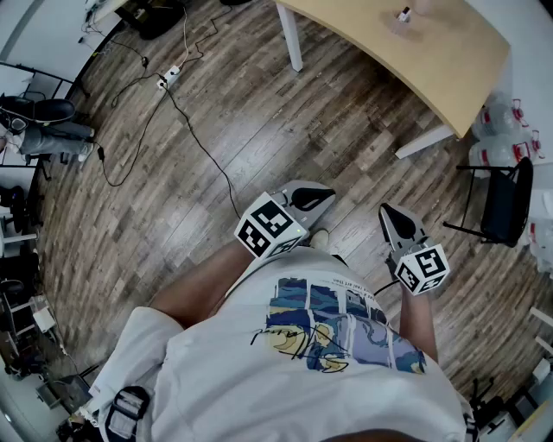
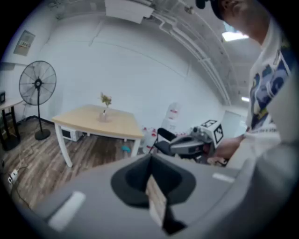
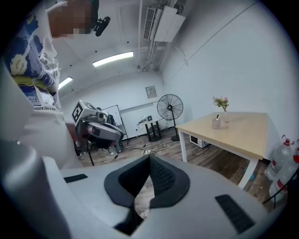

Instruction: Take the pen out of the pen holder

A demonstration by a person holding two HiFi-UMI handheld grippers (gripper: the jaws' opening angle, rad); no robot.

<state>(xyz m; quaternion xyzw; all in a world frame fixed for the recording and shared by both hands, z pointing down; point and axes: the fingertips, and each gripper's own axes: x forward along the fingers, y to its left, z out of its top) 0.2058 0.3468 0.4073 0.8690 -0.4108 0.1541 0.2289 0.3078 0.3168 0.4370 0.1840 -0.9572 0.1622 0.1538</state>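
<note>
The pen holder (image 1: 403,15) is a small clear cup standing on the light wooden table (image 1: 432,60) at the far top right, well away from both grippers. It shows on the tabletop in the left gripper view (image 2: 103,115) and, with a dark pen in it, in the right gripper view (image 3: 216,123). A small flower vase (image 3: 222,105) stands beside it. I hold my left gripper (image 1: 324,195) and right gripper (image 1: 386,210) close to my body above the wood floor. Both have their jaws together with nothing between them, the left gripper (image 2: 150,158) and the right gripper (image 3: 150,158) alike.
A standing fan (image 3: 169,107) is by the far wall. A black chair (image 1: 505,203) and water bottles (image 1: 501,129) sit right of the table. A power strip with cables (image 1: 168,78) lies on the floor at left. A microwave (image 3: 201,140) sits under the table.
</note>
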